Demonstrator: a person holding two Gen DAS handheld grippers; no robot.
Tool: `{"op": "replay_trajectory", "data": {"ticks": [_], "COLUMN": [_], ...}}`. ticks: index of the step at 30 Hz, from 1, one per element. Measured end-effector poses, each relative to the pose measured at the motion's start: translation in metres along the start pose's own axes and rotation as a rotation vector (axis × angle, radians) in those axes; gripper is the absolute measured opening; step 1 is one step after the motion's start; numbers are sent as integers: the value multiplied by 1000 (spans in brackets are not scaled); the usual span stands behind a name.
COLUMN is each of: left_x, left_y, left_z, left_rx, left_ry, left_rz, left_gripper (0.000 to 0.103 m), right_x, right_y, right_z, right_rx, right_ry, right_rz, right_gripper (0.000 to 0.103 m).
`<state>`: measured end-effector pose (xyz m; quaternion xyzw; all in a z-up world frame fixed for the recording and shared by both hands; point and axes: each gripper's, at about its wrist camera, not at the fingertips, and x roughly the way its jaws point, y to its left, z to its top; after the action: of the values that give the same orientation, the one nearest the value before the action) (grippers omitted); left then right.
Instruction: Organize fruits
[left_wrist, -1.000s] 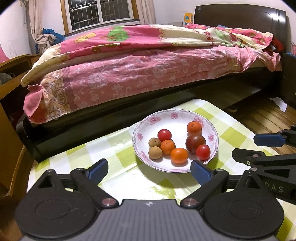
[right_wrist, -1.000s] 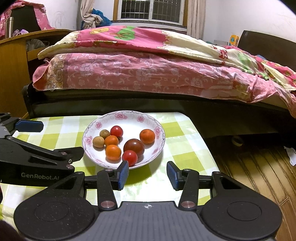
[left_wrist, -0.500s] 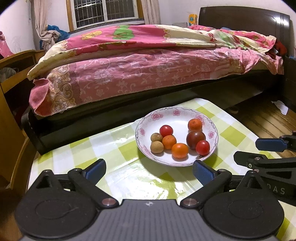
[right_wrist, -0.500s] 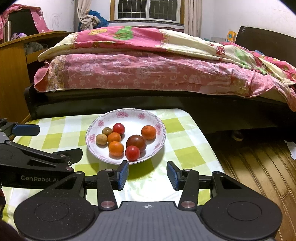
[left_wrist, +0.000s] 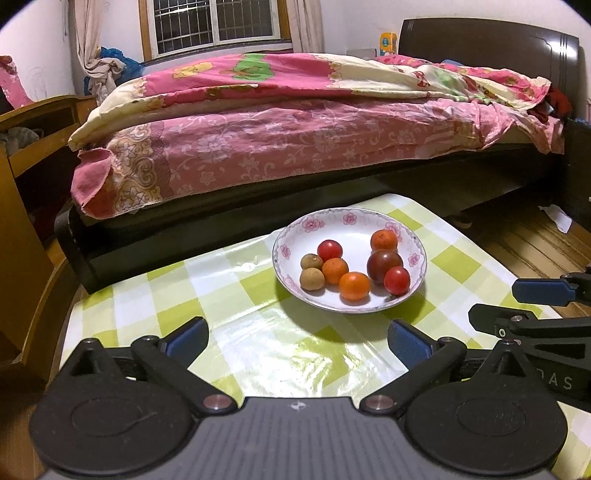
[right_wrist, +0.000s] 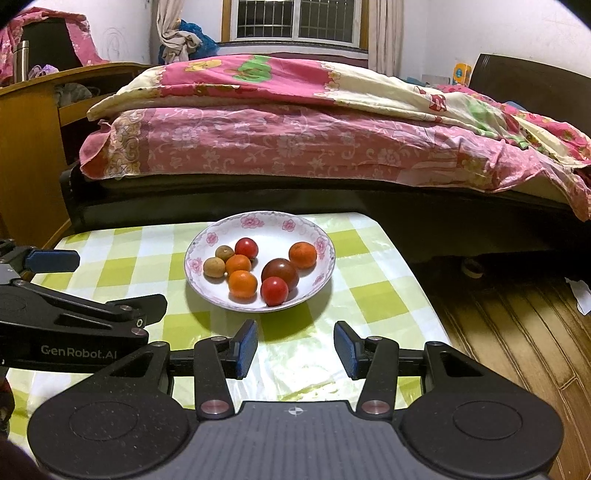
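A white floral plate (left_wrist: 369, 225) (right_wrist: 273, 225) stands on the green-checked table and holds several small fruits: oranges (left_wrist: 354, 285) (right_wrist: 242, 283), red tomatoes (left_wrist: 396, 280) (right_wrist: 274, 291), a dark tomato (left_wrist: 382, 265) (right_wrist: 279, 272) and two brown longans (left_wrist: 311, 278) (right_wrist: 214, 267). My left gripper (left_wrist: 297, 338) is open wide and empty, a little short of the plate. My right gripper (right_wrist: 295, 349) is open and empty, just short of the plate. Each gripper shows at the edge of the other's view.
The table's checked cloth (left_wrist: 155, 295) ends at a bed (left_wrist: 295, 155) with a pink quilt just behind. A wooden cabinet (right_wrist: 29, 155) stands at the left. Wooden floor (right_wrist: 517, 332) lies to the right of the table.
Both grippers have drawn back slightly from the plate and risen a little; the plate looks smaller and farther. Both stay open and empty. The fruits have not moved.
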<state>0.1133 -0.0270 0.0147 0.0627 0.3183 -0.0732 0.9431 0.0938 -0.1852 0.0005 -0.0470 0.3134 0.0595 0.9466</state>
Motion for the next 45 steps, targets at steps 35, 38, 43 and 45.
{"op": "replay_trajectory", "data": {"ticks": [35,38,43,45], "left_x": [-47,-49,-51,-51], "left_y": [-25,-24,-25,-25], "left_z": [-55,-55,-57,-57], "left_rx": [128,113,112,105], "left_ry": [72,80,75,76], "left_rz": [76,58,59,55], "left_gripper": [103,103,103,103], "right_x": [-52,-55,-58,-58], "right_y": [17,17,15,15], "right_z": [-47,-49,-51,-52], "right_rx": [12,19,31,31], "right_ry": [77,75,74,77], "right_rz": [27,24,18,12], "right_gripper": [44,44,45,45]}}
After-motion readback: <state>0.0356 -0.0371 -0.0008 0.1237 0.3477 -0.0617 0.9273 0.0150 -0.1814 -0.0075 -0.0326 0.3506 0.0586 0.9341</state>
